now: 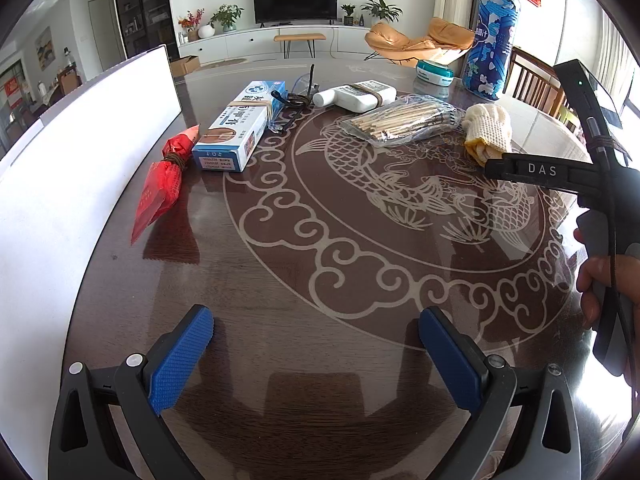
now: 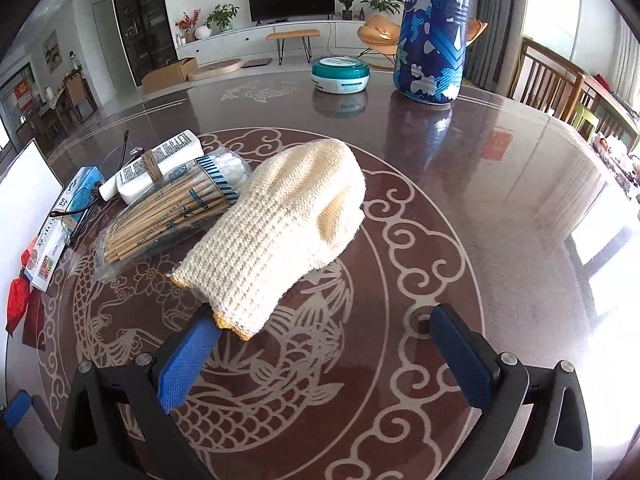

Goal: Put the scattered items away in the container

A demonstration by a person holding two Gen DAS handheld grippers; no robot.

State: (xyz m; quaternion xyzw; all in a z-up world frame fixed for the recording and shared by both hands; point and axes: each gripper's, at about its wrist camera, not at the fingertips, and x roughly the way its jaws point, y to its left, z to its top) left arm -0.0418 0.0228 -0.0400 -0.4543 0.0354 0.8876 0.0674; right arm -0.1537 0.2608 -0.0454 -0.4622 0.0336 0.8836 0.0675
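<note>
right hand-held gripper point(image 2: 320, 344) is spread wide, empty, low over the table point(image 2: 500, 184). glove point(image 2: 280, 216) lies just ahead, cuff touching/overlapping the left pad, right pad well apart from it. left hand-held gripper point(image 1: 316, 344) also spread, empty, over bare table, nothing btwn its pads.

rest of the stuff sits in a loose row: swabs point(image 2: 168, 208) touching the glove's far-left side, white bottle point(image 2: 156, 168) behind them, box point(image 1: 236, 128), red pack point(image 1: 164, 180), glasses point(image 1: 300, 88). white container point(image 1: 80, 152) at far left.

risks, as i read it:
- glove is off-centre to the left, so closing now prob pinches only the cuff edge → slips or drags.
- knit is floppy; a grab at one end lets it hang and may sweep the swabs on the way over.
- swab bag is slick + touching the glove, could get nudged or caught too.
- container is well apart across the table, so the carry passes over the other items.
</note>
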